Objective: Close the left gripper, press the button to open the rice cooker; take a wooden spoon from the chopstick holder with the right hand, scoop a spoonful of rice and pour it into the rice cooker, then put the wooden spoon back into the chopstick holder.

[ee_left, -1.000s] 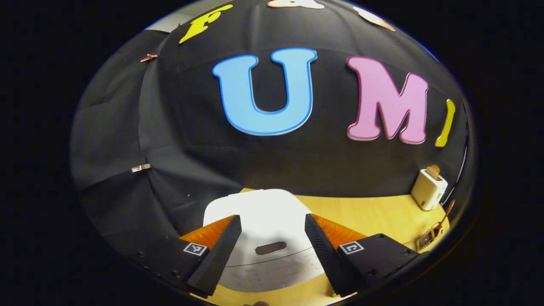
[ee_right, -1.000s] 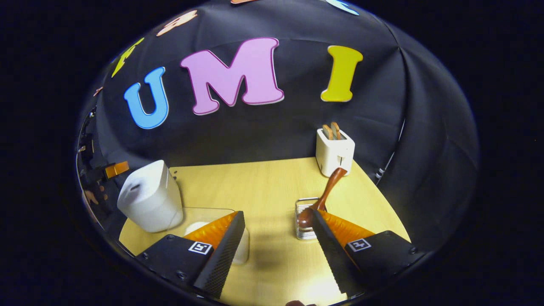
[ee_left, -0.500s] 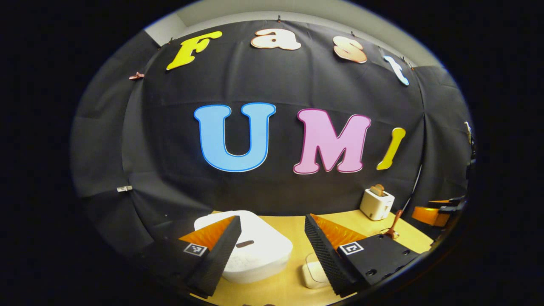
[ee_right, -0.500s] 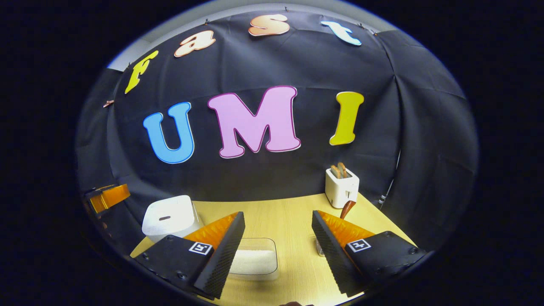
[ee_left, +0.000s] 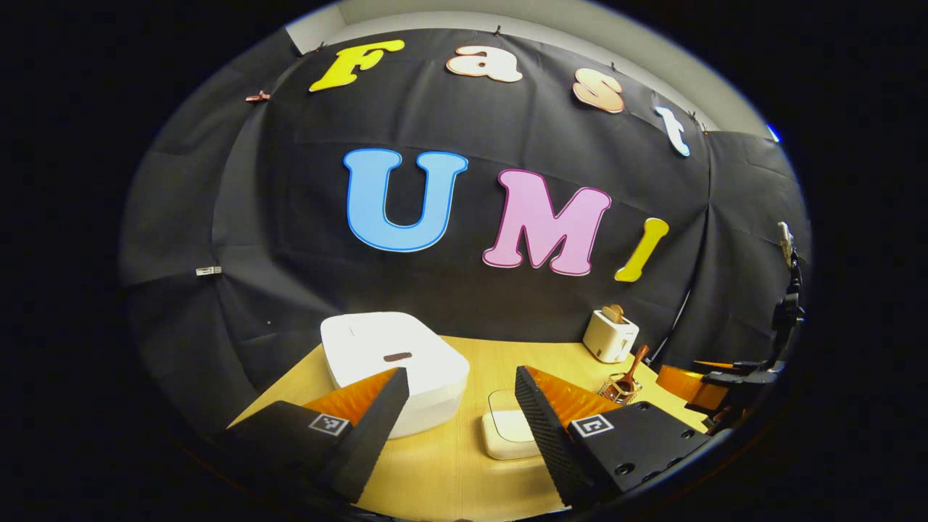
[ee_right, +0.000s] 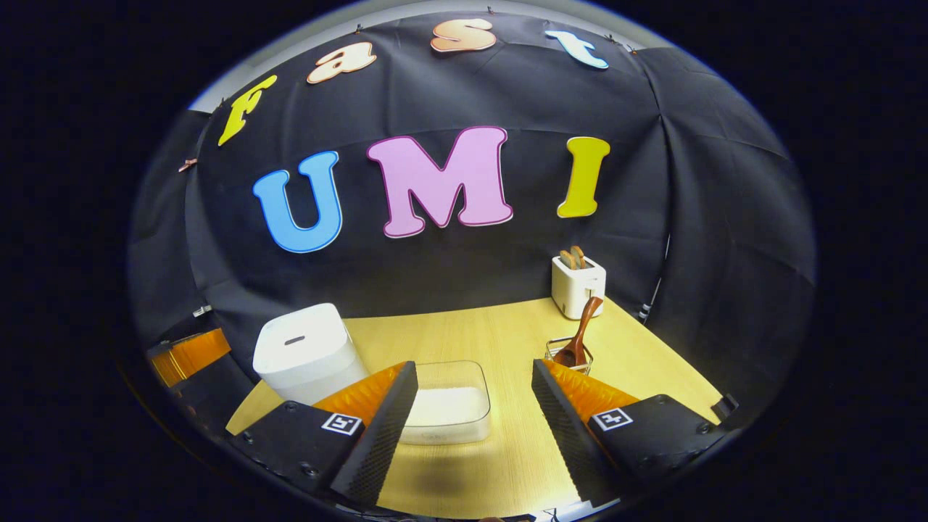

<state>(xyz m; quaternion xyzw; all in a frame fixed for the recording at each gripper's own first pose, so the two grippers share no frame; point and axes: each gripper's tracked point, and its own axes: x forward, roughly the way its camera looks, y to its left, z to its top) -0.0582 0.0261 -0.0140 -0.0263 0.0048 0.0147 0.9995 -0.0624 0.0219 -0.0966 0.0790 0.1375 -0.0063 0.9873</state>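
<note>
Rice cooker (ee_right: 308, 353), lid down, sat lower left; wooden spoon (ee_right: 580, 335) stood in chopstick holder (ee_right: 568, 355), right of centre. My left gripper (ee_left: 455, 424) and right gripper (ee_right: 473, 428) hung released, holding nothing. Arrangement suited either outset or completion.

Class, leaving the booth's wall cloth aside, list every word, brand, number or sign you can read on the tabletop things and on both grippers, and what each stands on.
None can be read.
Rice cooker: plain white, no print visible.
Toaster: too small to tell.
Left gripper and right gripper: each carries square black-and-white marker tags, which are coded patterns, not words or numbers.
</note>
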